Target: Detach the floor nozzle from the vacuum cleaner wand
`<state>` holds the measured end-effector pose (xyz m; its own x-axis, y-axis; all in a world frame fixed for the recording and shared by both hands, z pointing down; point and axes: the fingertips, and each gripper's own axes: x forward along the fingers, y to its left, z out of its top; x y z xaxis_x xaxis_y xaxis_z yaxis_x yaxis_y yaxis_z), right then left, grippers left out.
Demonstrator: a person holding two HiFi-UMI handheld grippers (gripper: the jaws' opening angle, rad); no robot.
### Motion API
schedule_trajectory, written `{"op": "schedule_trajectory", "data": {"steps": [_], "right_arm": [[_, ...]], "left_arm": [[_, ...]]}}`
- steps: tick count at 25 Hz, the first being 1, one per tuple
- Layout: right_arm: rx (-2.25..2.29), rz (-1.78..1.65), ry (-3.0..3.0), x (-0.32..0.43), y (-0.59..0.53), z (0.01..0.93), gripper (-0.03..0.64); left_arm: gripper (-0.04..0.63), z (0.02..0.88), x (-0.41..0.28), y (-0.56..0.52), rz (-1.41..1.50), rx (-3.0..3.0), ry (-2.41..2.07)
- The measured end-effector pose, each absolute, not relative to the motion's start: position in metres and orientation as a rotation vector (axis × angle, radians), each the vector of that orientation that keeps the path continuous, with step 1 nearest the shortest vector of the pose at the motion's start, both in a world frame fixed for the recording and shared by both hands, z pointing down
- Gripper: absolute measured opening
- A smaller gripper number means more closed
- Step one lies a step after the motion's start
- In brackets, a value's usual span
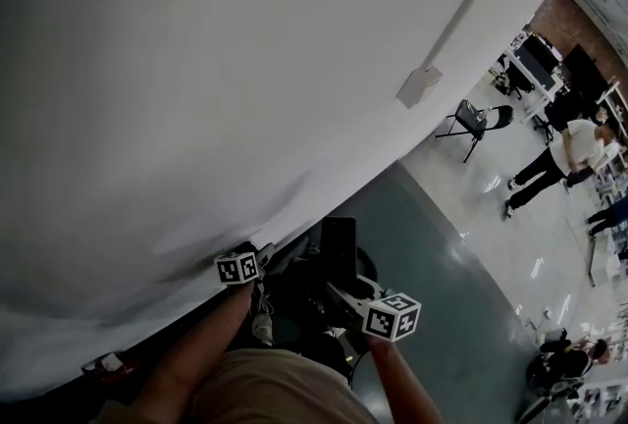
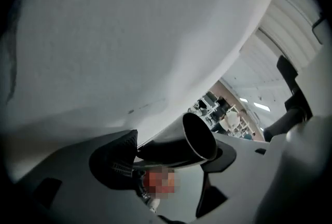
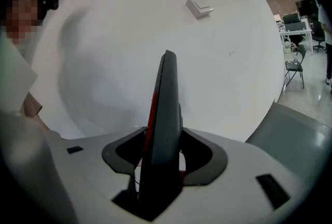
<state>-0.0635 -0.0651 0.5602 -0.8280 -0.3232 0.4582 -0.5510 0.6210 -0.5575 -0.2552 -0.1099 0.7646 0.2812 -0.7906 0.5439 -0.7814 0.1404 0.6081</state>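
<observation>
In the left gripper view a black wand tube (image 2: 179,146) with an open round mouth lies aslant between the jaws of my left gripper (image 2: 167,162). The jaws stand wide and I see no pad pressing on the tube. In the right gripper view a dark flat part with a red stripe, the floor nozzle (image 3: 163,124) seen edge-on, stands upright between the pads of my right gripper (image 3: 165,168), which is shut on it. In the head view both grippers are low in the picture, left gripper (image 1: 250,267) and right gripper (image 1: 365,299), with the dark nozzle (image 1: 339,243) between them, close to the wall.
A white wall (image 1: 226,69) fills most of the head view, with a small white box (image 1: 419,85) on it. On the grey floor to the right are a folding chair (image 1: 478,123), a walking person (image 1: 564,157) and desks farther off.
</observation>
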Motion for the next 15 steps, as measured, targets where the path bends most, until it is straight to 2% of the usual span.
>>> {"op": "schedule_trajectory", "data": {"steps": [5, 12, 15], "right_arm": [[0.708, 1.048, -2.524, -0.056, -0.060, 0.572, 0.215], [0.707, 1.085, -2.468, -0.031, -0.054, 0.596, 0.215], [0.687, 1.103, -2.446, -0.019, -0.049, 0.601, 0.213]], "left_arm": [[0.368, 0.754, -0.265, -0.108, -0.304, 1.472, -1.476], [0.373, 0.734, -0.265, -0.106, -0.377, 1.521, -1.478], [0.373, 0.724, -0.274, -0.097, -0.538, 1.449, -1.468]]}}
